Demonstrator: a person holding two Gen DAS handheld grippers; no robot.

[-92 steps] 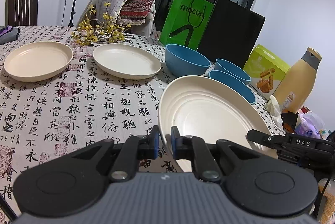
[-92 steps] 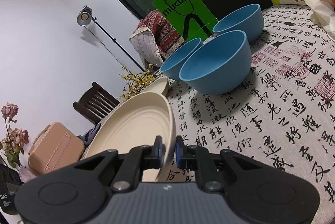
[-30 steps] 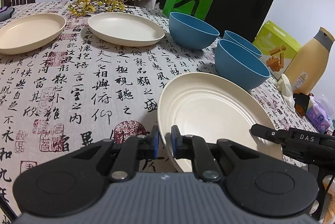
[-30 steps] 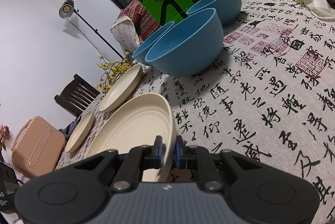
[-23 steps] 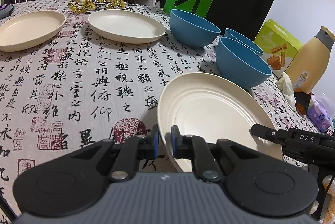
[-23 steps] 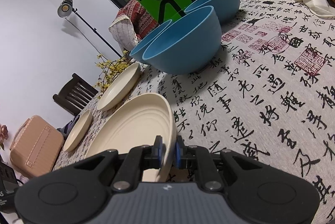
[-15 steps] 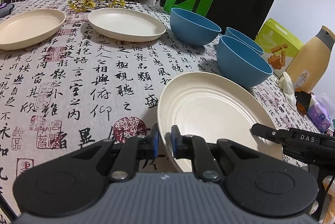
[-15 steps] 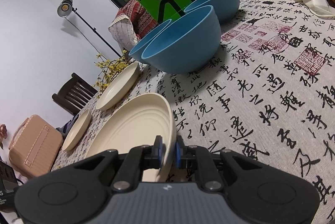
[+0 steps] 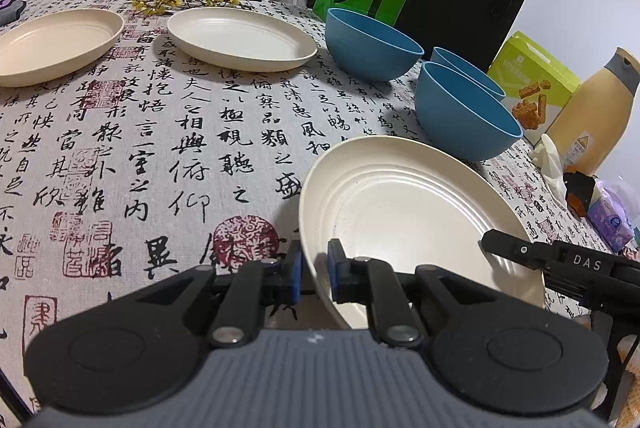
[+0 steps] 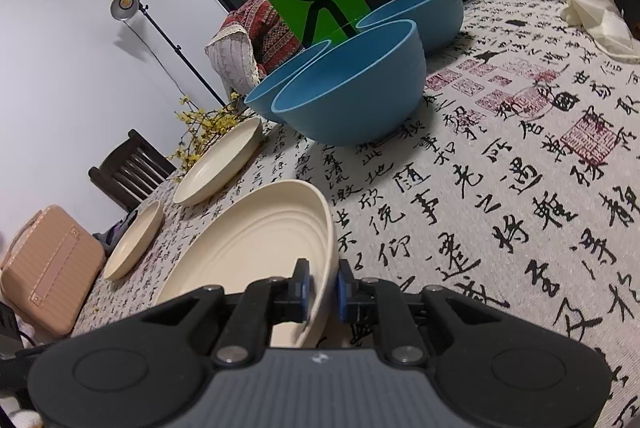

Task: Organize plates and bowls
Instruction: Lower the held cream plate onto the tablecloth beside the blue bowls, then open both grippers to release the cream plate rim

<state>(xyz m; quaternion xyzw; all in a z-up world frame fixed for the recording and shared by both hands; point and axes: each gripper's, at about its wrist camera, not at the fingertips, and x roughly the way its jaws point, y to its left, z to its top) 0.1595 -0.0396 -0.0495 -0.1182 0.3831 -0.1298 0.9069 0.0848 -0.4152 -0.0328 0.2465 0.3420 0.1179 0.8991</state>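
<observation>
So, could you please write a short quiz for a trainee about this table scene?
1. True or false: the cream plate is gripped by one hand-held gripper only.
2. How many blue bowls stand on the tablecloth?
3. Which part of the plate does the left hand-held gripper pinch: A the rim, B the centre, C the underside only?

Key: 1 false, the right hand-held gripper pinches it too; 2 three; 3 A.
</observation>
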